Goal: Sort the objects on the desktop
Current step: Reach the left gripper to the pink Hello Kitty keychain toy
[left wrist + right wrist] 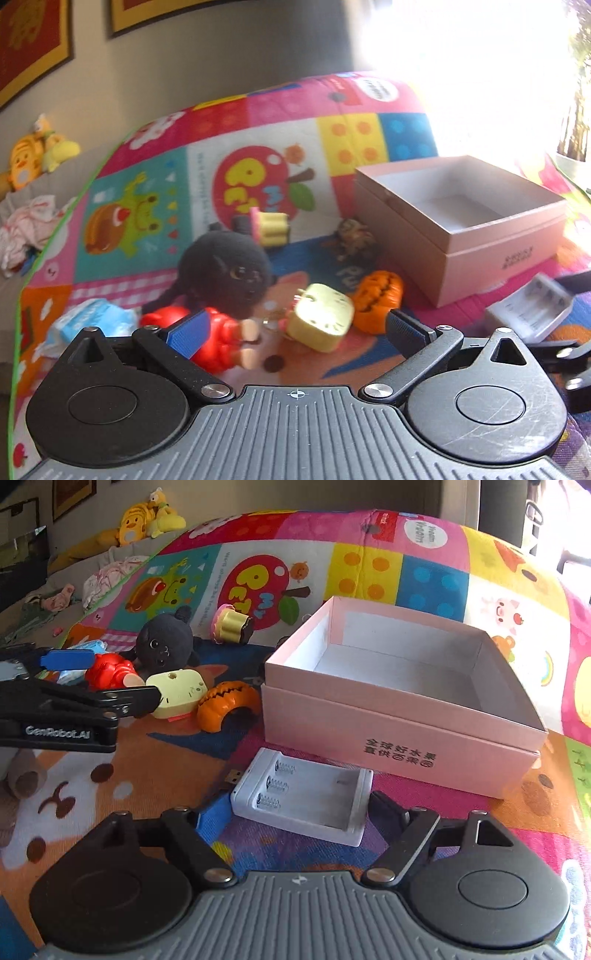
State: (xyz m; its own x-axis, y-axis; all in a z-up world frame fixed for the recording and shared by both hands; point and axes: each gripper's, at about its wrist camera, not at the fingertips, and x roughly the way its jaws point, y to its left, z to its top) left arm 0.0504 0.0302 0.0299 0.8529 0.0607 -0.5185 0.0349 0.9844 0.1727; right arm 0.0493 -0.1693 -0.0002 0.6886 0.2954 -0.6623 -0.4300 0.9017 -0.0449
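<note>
**Sorting surface: toys grouped left of open box, both grippers spread**

Bright patchwork play mat point(369, 565) covers the work surface, printed with cartoon animals and coloured squares. Plush toys lie beyond its far left edge against the wall.

A pink cardboard box point(402, 734) sits open on the mat, right of centre; nothing is visible inside it. A white battery holder point(306, 797) lies just in front of the box, apart from it, its spring bays facing up.

Left of the box the toys lie close together: an orange pumpkin point(225, 705), a pale yellow square toy point(181, 694), a red figure point(110, 672), a black plush cat point(166, 646) and a yellow cupcake toy point(232, 627) behind them. A small dark figure point(351, 236) lies near the box's corner; detail is blurred.

The right gripper point(299, 812) stands with its jaws apart on either side of the battery holder; the pads do not press on it. The left gripper point(295, 332) is likewise spread wide over the red figure and the yellow square toy, holding nothing.
</note>
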